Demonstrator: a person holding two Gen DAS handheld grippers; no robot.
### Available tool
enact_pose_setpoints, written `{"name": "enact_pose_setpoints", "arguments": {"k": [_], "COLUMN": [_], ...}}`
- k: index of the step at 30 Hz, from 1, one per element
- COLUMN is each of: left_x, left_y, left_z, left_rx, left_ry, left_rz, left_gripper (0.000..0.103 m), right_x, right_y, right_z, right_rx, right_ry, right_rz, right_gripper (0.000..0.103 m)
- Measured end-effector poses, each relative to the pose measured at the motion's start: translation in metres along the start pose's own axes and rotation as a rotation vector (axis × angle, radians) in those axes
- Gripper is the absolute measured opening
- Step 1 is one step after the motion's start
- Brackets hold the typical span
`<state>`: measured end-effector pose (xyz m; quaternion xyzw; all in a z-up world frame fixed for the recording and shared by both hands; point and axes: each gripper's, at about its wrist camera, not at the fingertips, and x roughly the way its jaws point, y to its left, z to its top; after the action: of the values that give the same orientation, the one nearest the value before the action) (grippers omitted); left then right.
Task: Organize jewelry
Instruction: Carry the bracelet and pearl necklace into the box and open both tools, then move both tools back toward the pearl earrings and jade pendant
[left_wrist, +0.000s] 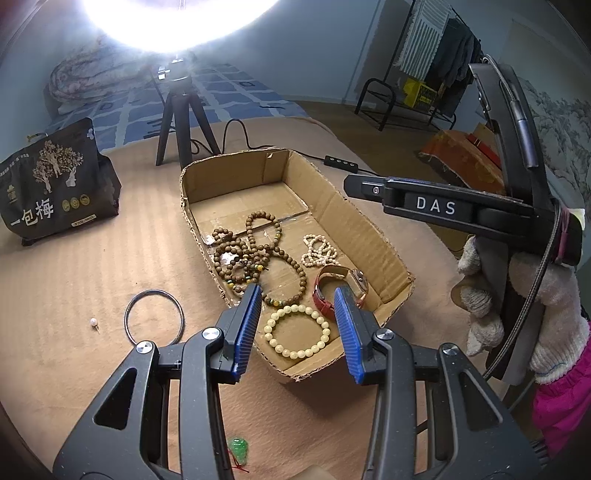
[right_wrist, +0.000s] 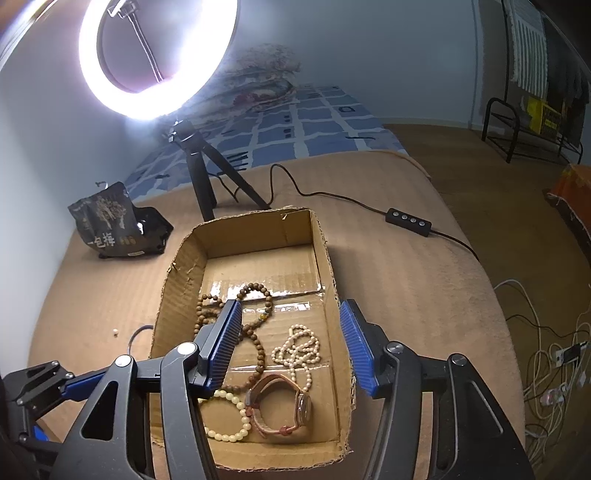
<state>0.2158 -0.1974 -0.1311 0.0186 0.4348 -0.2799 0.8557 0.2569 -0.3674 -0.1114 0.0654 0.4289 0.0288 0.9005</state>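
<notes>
Cream bead bracelet (left_wrist: 297, 331) (closed loop)

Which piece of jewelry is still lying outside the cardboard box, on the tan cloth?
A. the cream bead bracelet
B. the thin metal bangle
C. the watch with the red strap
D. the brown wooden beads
B: the thin metal bangle lies on the cloth left of the cardboard box, while the other three lie inside it.

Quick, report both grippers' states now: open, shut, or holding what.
Left gripper: open, holding nothing, above the cream bead bracelet.
Right gripper: open, holding nothing, over the cardboard box.
</notes>
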Motion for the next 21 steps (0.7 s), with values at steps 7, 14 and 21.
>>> {"name": "enact_pose_setpoints", "arguments": {"k": [7,14,21], "left_x": [-0.007,-0.018,-0.040], "left_y": [0.006,0.019,0.049], "left_z": [-0.005,-0.010,-0.013], "left_rx": [-0.001,0.002,-0.039], "left_ry": [0.000,-0.005,-0.035], "left_rz": [0.005,0.035,0.078], "left_gripper": [0.041,0.048,0.051], "right_x": [-0.007,-0.018,-0.039], "right_y": [-0.002,-0.003,0.012], "right_z": [-0.002,-0.006,-0.014], "right_rx": [0.017,0.029,-0.025], "right_ry": [-0.011,-0.011,-0.033], "right_rz": [-0.021,-0.042,-0.030], "right_gripper": [0.069,0.070,0.070]}}
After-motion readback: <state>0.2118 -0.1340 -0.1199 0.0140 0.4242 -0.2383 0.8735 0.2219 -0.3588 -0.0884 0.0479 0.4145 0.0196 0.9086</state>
